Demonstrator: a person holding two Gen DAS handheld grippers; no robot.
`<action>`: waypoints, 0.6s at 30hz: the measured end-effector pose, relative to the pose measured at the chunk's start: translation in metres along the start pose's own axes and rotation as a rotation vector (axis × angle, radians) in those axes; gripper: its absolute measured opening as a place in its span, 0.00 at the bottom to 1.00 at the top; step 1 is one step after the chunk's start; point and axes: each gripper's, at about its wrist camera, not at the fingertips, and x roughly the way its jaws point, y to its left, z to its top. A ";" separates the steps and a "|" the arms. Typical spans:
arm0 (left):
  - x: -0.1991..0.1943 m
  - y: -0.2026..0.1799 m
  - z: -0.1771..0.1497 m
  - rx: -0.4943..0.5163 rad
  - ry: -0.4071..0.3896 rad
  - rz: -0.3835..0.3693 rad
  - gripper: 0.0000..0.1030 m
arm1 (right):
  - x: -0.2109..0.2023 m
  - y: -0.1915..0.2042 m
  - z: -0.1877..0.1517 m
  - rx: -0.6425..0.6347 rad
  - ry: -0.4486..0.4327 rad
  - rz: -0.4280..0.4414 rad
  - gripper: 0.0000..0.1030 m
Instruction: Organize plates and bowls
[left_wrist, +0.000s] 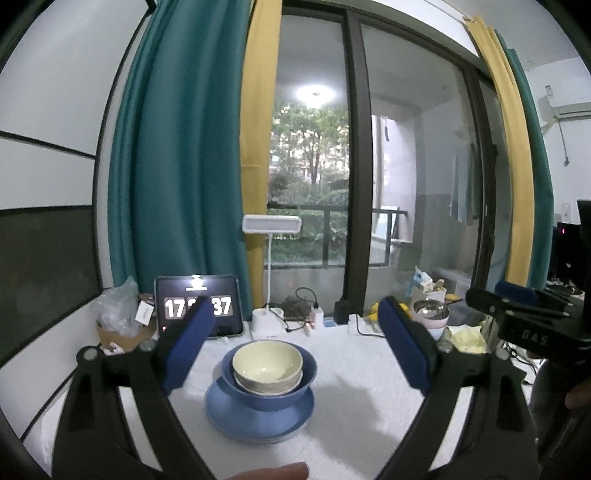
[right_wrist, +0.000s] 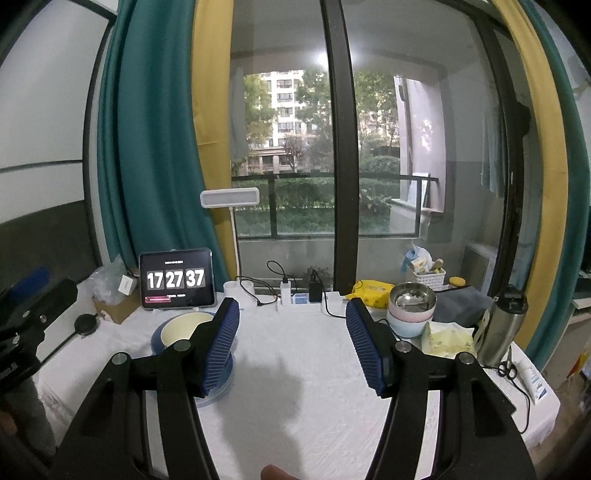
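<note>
The left hand-held gripper (left_wrist: 295, 343) is near me, with its blue pads wide apart and nothing between them. The right hand-held gripper (right_wrist: 293, 343) is let go too, and its pads hold nothing. Both hang above the white counter (right_wrist: 303, 398).

Just past the left one sits the pile. A cream bowl (left_wrist: 266, 365) sits inside a blue bowl (left_wrist: 271, 384), and the blue bowl sits on a blue plate (left_wrist: 258, 417). From the right side, the pile is partly hidden behind that gripper's left pad.

I think the pile is done, or very nearly. The pile looks neat, with each dish sitting in the middle of the one under it. To do this step well, the hands should keep clear of the pile so no pad bumps a rim.

Farther back on the right is another stack of bowls (right_wrist: 411, 314), pink and pale blue, with a shiny metal one on top. If those must join the pile, the right gripper is closer to them. It should take one rim at a time and lift slowly, because the metal bowl could slide.

At the back stands a tablet (right_wrist: 176, 280) showing 17 27 37. The right gripper, seen from the left side, has letters like "DAS" on it. A white lamp (right_wrist: 229, 197) stands by the window.
</note>
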 end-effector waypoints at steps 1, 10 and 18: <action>-0.001 0.000 0.000 0.001 0.000 0.000 0.88 | 0.000 0.000 0.000 -0.001 0.001 -0.001 0.62; -0.001 0.002 0.000 -0.002 0.007 -0.001 0.88 | -0.001 0.003 0.000 -0.004 0.009 0.000 0.62; 0.002 0.002 -0.001 0.001 0.021 -0.014 0.88 | -0.002 0.004 0.002 -0.004 0.014 -0.001 0.62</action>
